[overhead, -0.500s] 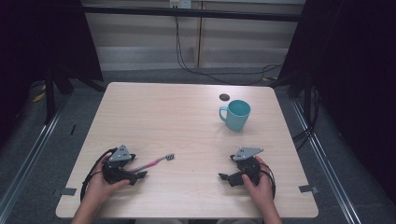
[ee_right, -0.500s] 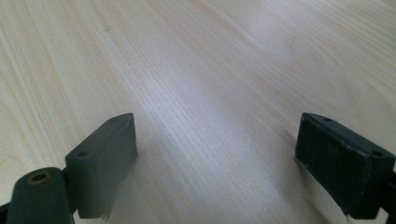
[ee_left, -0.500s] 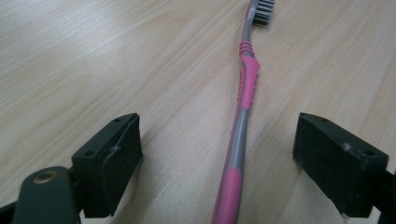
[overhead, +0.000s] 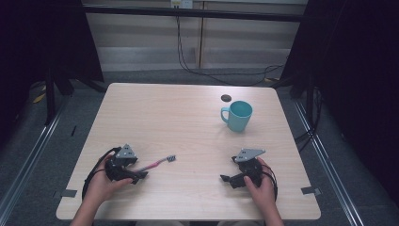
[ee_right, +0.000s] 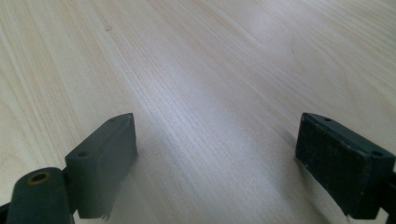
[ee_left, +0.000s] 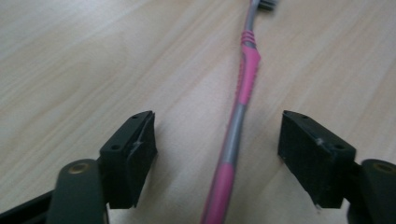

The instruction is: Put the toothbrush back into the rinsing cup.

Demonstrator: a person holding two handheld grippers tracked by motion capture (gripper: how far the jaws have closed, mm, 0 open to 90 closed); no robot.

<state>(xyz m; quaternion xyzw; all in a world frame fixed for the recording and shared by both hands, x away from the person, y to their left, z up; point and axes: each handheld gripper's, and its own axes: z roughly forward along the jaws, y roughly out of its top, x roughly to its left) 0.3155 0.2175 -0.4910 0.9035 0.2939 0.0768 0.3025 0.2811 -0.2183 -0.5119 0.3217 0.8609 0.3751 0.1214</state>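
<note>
Hands came in from the near edge of the bench (overhead: 188, 127), each wrapped around the body of a tool low over the wood. The left hand (overhead: 101, 183) sat at the near left, its forearm slanting up from the bottom edge, and aimed the left hand-held gripper (overhead: 139, 175) to the right, toward the middle of the bench. That tool's jaws stood spread, and in the left gripper view the pink and grey toothbrush (ee_left: 238, 116) lay flat on the wood between them, its handle running up the gap with clear space on either side, touched by neither pad. In the high view the toothbrush (overhead: 157, 163) stretched from the jaws toward the bench's centre, bristle end farthest from the hand. The right hand (overhead: 261, 186) rested at the near right, fingers curled over its tool from behind, and pointed the right hand-held gripper (overhead: 227, 179) to the left, toward the other hand. Its jaws were spread wide as well, with bare wood grain between them in the right gripper view. A teal mug (overhead: 239, 116) stood upright toward the far right, handle turned left, well apart from both tools, and a small dark disc (overhead: 226, 98) lay just beyond it.
</note>
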